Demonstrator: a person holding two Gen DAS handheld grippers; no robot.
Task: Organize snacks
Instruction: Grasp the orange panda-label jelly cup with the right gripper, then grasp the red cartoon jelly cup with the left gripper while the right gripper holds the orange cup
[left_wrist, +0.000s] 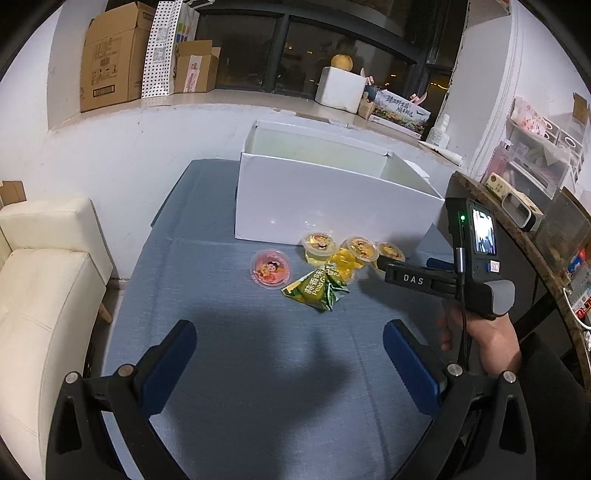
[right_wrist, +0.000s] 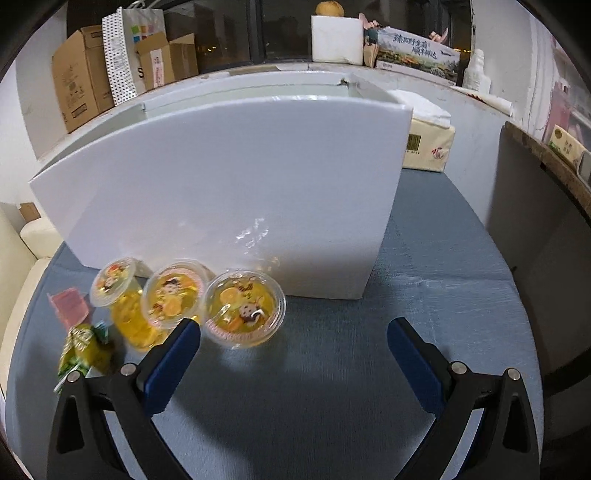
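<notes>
On the blue tablecloth, in front of an open white box (left_wrist: 332, 199), lies a cluster of snacks. Three upright yellow jelly cups (right_wrist: 112, 280) (right_wrist: 171, 293) (right_wrist: 245, 308) stand in a row, and another yellow cup (right_wrist: 136, 325) lies on its side. A pink jelly cup (left_wrist: 270, 267) and a green pea packet (left_wrist: 317, 290) sit to their left. My right gripper (right_wrist: 293, 347) is open, its left pad (right_wrist: 177, 354) just in front of the cups, holding nothing. My left gripper (left_wrist: 290, 347) is open and empty, well short of the snacks.
A tissue pack (right_wrist: 428, 147) lies right of the box. A cream sofa (left_wrist: 44, 280) borders the table's left side, and a brown shelf (left_wrist: 517, 229) with clutter its right. Cardboard boxes (left_wrist: 110, 55) line the windowsill. A hand (left_wrist: 480, 343) holds the right gripper.
</notes>
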